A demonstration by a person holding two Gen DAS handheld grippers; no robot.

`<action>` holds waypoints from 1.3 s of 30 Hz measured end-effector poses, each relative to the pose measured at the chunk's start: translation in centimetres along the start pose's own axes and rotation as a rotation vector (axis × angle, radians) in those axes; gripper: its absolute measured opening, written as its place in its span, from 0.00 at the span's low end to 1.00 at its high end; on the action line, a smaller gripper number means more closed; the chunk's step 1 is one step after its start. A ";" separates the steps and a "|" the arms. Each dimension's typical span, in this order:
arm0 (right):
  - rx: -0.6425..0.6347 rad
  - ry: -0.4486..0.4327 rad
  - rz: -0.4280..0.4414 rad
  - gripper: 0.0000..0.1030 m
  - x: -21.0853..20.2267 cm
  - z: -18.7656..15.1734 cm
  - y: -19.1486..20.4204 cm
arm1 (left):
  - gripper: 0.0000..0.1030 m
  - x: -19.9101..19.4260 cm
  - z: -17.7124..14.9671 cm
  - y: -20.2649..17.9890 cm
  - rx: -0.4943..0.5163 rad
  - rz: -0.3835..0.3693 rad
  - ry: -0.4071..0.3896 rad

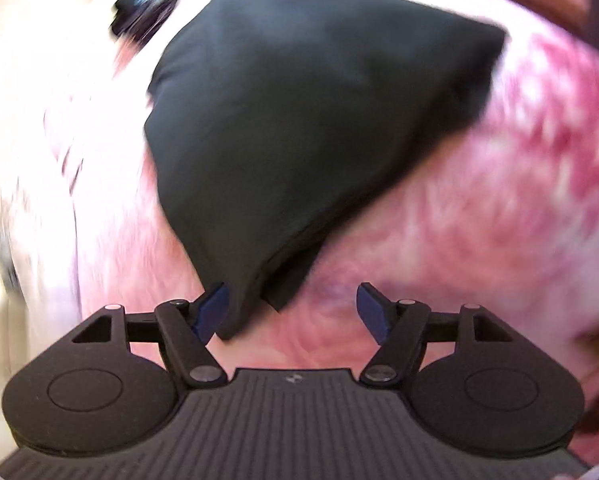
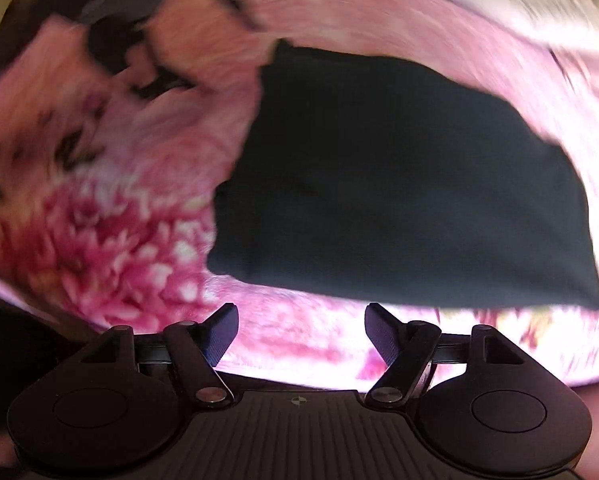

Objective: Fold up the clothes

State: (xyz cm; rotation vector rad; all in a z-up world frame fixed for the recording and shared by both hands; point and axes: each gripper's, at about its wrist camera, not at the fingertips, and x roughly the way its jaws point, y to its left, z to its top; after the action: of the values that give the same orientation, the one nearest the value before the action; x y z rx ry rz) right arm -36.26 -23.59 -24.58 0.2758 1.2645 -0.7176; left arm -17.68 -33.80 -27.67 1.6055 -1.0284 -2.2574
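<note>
Lying on a pink floral bedspread (image 1: 479, 208), the black garment (image 1: 299, 120) is the landmark here: it sits as a compact, layered slab with straight edges, which reads as a piece already folded down small. Whether it has just been finished or is laid out for one more fold, these views cannot settle.

Left of the garment's near corner, the left tool (image 1: 293, 312) has its fingers spread apart. One blue pad (image 1: 211, 312) sits just beside the corner's hanging edge, the other well clear on bare bedspread, so nothing is clamped. That placement suits either letting a corner go or lining up to pinch it.

Beyond the garment's far left corner lies something dark with a blue sheen (image 1: 147, 0), too blurred to name.

On the right side, the right tool (image 2: 301, 332) is also spread wide, holding nothing. It hovers short of the garment's long near edge (image 2: 399, 288), both pads over the flower print rather than the cloth. Both views are smeared, which I judge to mean the tools are in motion.
</note>
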 end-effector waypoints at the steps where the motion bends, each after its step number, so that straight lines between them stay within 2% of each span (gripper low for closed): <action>1: -0.038 0.006 -0.024 0.73 0.9 0.0 0.7 | 0.68 0.6 -0.3 -0.2 0.048 0.004 -0.021; 3: -0.115 0.013 -0.082 0.73 2.3 -0.3 1.7 | 0.72 1.5 -0.6 -0.5 0.117 0.024 -0.076; 7: -0.229 0.016 -0.170 0.73 4.1 -0.8 3.2 | 0.72 2.4 -1.2 0.1 0.187 0.050 -0.171; 14: -0.328 -0.027 -0.210 0.75 5.7 -1.0 3.4 | 0.65 4.3 -1.1 0.9 0.234 0.055 -0.236; 15: -0.333 -0.035 -0.209 0.75 5.7 -1.1 3.2 | 0.60 4.5 -1.1 1.0 0.234 0.046 -0.238; 18: -0.360 -0.068 -0.220 0.75 5.5 -1.5 3.0 | 0.33 4.9 -0.8 1.0 0.219 0.004 -0.228; 21: -0.390 -0.090 -0.238 0.75 5.6 -1.8 3.2 | 0.24 4.9 -0.7 0.7 0.228 -0.011 -0.220; 25: -0.399 -0.117 -0.259 0.75 5.6 -1.5 3.1 | 0.15 4.8 -0.2 1.7 0.185 -0.038 -0.204; 29: -0.400 -0.134 -0.262 0.74 6.3 -0.4 3.0 | 0.13 4.8 0.2 2.7 0.154 -0.081 -0.190; 30: -0.401 -0.136 -0.258 0.71 6.4 -0.1 2.9 | 0.13 4.4 0.1 3.0 0.145 -0.088 -0.187; 31: -0.390 -0.137 -0.244 0.45 6.4 0.2 2.6 | 0.12 4.1 0.1 3.3 0.136 -0.094 -0.183; 32: -0.367 -0.128 -0.226 0.22 6.4 0.7 2.3 | 0.12 3.7 0.0 3.5 0.127 -0.101 -0.180; 33: -0.332 -0.118 -0.213 0.05 6.0 1.0 1.9 | 0.11 3.4 0.0 3.8 0.117 -0.108 -0.177; 36: -0.240 -0.113 -0.137 0.05 4.6 2.4 0.9 | 0.09 2.3 -0.2 4.5 0.090 -0.128 -0.167; 39: -0.252 -0.150 -0.078 0.05 2.3 3.3 1.8 | 0.09 0.5 -0.8 5.1 0.066 -0.153 -0.147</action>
State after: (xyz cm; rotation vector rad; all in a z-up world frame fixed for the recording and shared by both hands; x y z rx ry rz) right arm -32.32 -24.87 -26.04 -0.0325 1.2125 -0.6250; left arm -18.33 -38.21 -24.95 1.6162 -1.0575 -2.4996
